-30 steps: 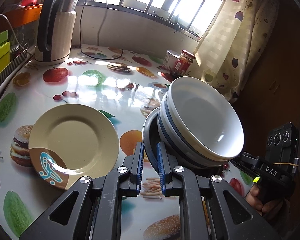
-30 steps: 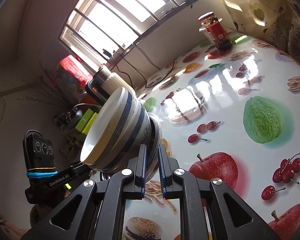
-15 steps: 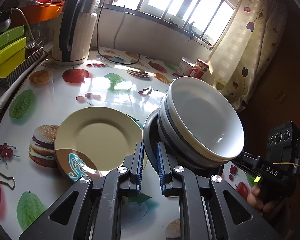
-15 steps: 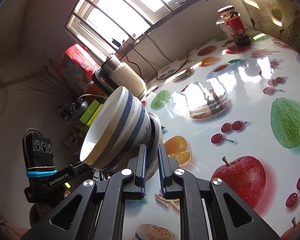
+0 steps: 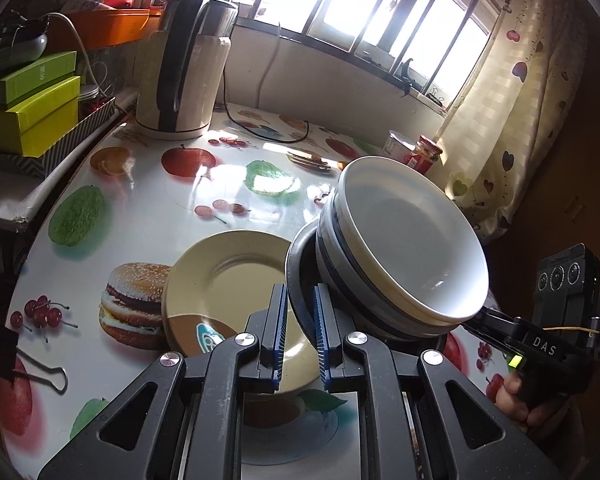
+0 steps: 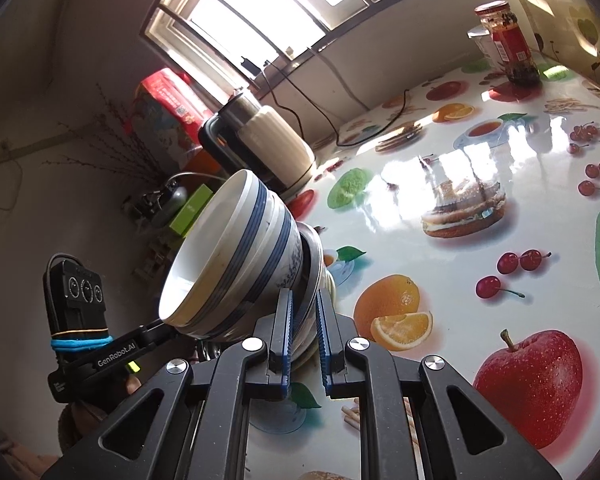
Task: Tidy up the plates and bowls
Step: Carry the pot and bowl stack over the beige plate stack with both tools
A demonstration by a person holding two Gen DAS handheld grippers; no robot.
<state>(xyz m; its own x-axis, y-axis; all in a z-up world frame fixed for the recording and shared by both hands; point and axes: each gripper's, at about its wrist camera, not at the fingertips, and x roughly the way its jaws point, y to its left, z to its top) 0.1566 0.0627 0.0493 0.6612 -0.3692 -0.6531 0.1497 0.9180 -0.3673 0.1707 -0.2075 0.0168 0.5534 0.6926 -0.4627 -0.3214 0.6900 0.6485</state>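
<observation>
Left tool (image 5: 299,330) and right tool (image 6: 303,334) each pinched opposite rims of a dark plate (image 5: 298,258) carrying stacked blue-striped bowls (image 5: 404,240), tilted above the desk (image 5: 148,216), beside a tan plate (image 5: 228,280), kettle (image 5: 180,68) beyond

Home kitchen: kettle (image 5: 180,68), fruit-print table (image 5: 148,216).

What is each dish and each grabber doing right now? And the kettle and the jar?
left gripper: shut on dark plate rim
right gripper: shut on same rim
dark plate: lifted, tilted
striped bowls: nested, riding on it
yellow plate: flat on table
kettle: upright
red jar: upright, lidded
</observation>
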